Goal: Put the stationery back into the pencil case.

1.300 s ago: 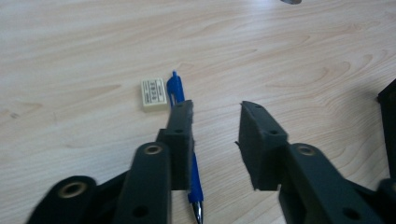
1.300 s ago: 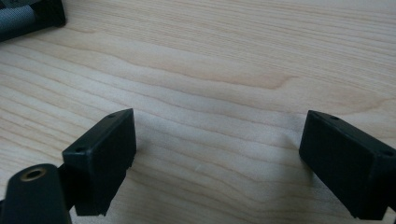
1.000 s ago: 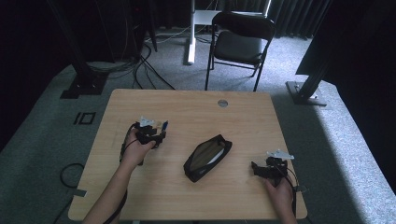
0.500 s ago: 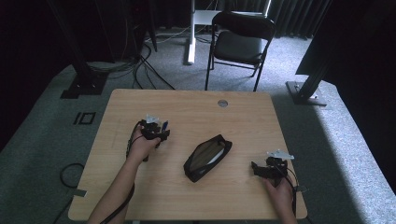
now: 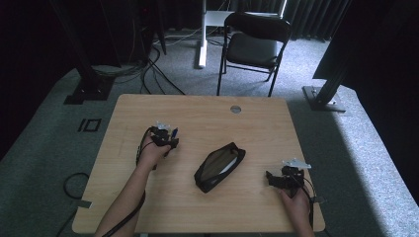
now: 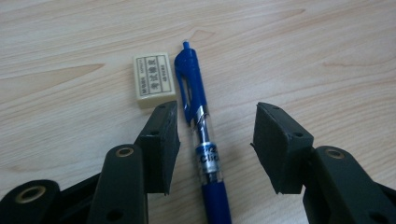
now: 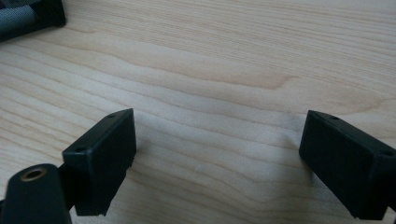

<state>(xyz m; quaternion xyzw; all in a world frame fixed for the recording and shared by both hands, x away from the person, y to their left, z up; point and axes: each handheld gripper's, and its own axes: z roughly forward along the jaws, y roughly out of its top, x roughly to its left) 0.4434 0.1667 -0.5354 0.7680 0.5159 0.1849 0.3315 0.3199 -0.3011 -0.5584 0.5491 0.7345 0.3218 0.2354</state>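
- The left gripper [image 6: 212, 135] hangs low over the wooden table [image 5: 257, 123] with its jaws spread apart, one on each side of a blue click pen [image 6: 201, 135]; neither jaw touches the pen.
- The pen lies flat on the wood, its plunger end pointing away from the gripper camera, its clear middle section and blue grip running down between the jaws.
- A cream-coloured eraser [image 6: 153, 77] with printed black characters lies just beside the pen's clip end, on its left in the left gripper view, beyond the tip of the left jaw.
- In the high view the left gripper [image 5: 165, 137] sits on the left half of the table, held by the person's left hand [image 5: 150, 154].
- A black pencil case [image 5: 220, 166] lies slantwise near the middle of the table, its mouth unzipped, well apart from both grippers.
- The right gripper [image 7: 217, 154] is released, jaws wide over bare wood, grasping nothing; a corner of the pencil case [image 7: 28, 16] shows at the top left of its view.
- In the high view the right gripper [image 5: 286, 177] is near the table's right front corner, in the person's right hand [image 5: 295, 201].
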